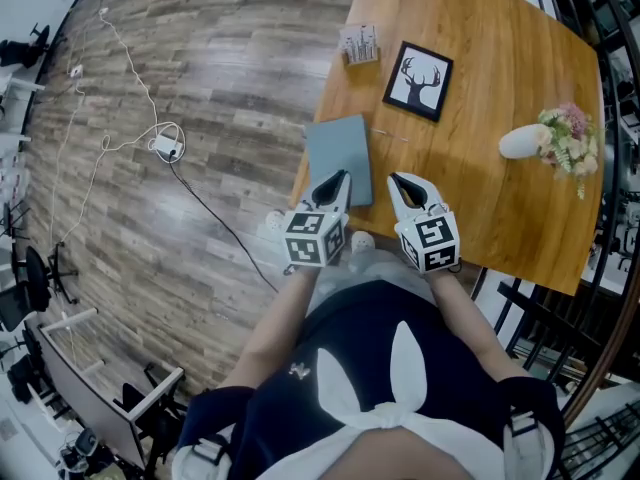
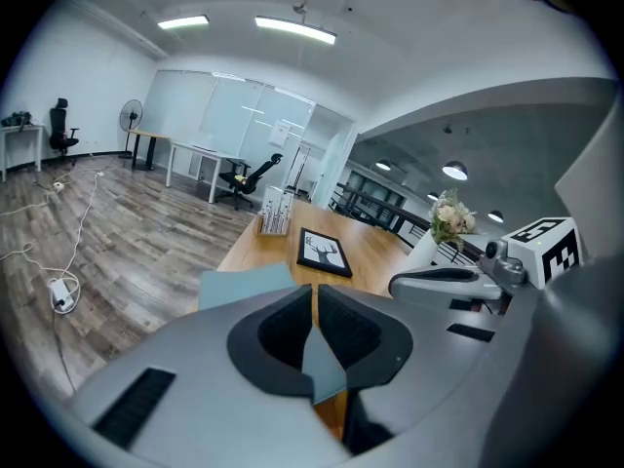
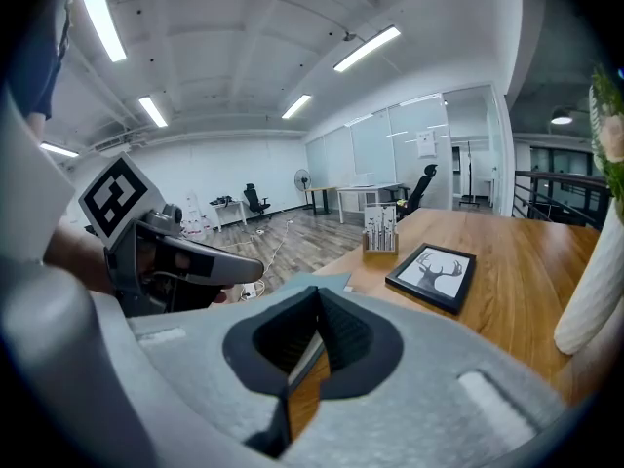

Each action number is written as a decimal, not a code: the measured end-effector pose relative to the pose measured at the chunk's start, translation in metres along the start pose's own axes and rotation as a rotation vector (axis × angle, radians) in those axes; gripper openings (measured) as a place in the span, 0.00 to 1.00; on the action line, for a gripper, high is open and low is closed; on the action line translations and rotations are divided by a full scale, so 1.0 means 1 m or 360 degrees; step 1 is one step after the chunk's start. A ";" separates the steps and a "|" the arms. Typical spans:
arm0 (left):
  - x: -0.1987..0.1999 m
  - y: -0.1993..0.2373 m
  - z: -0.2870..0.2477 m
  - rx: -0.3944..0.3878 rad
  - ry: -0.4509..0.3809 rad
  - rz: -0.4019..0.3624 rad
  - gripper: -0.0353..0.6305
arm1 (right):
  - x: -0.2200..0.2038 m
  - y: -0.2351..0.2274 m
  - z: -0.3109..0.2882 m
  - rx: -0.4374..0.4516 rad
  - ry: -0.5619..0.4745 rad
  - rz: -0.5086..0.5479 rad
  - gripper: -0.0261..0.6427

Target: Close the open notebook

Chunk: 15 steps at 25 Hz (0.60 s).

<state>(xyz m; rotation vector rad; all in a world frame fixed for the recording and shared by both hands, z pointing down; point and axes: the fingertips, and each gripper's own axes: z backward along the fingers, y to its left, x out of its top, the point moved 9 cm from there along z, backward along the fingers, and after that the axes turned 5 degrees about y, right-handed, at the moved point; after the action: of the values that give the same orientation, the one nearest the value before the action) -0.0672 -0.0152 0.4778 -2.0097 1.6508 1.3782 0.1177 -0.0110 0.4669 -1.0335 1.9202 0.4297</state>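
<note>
A teal notebook (image 1: pixel 338 158) lies shut and flat on the wooden table (image 1: pixel 480 198), near its left edge. It also shows as a teal slab in the left gripper view (image 2: pixel 244 286) and the right gripper view (image 3: pixel 314 283). My left gripper (image 1: pixel 340 178) hangs over the notebook's near end, jaws together with nothing between them (image 2: pixel 315 295). My right gripper (image 1: pixel 400 180) floats just right of the notebook above bare wood, its jaws also together and empty (image 3: pixel 319 300). Both point forward and somewhat down, side by side.
A framed deer picture (image 1: pixel 418 80) and a small card holder (image 1: pixel 359 44) sit farther back on the table. A white vase of flowers (image 1: pixel 545 138) lies to the right. A cable with a power adapter (image 1: pixel 165 146) trails over the wood floor at left. Dark railings run along the right.
</note>
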 end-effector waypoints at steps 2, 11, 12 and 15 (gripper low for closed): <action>0.001 -0.002 0.004 -0.0008 0.0004 -0.0042 0.09 | 0.004 0.002 0.002 0.0014 -0.0014 0.0007 0.03; 0.000 -0.018 0.017 -0.0058 0.0070 -0.0271 0.08 | 0.012 0.009 0.009 0.0068 -0.0032 0.0045 0.03; 0.001 -0.019 0.017 -0.0065 0.0069 -0.0275 0.08 | 0.012 0.010 0.009 0.0072 -0.0033 0.0050 0.03; 0.002 -0.021 0.017 -0.0081 0.0070 -0.0283 0.08 | 0.012 0.013 0.009 0.0080 -0.0038 0.0060 0.03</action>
<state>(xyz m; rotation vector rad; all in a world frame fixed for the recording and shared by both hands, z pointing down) -0.0584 0.0023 0.4593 -2.1702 1.4273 1.3348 0.1091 -0.0042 0.4507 -0.9570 1.9223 0.4112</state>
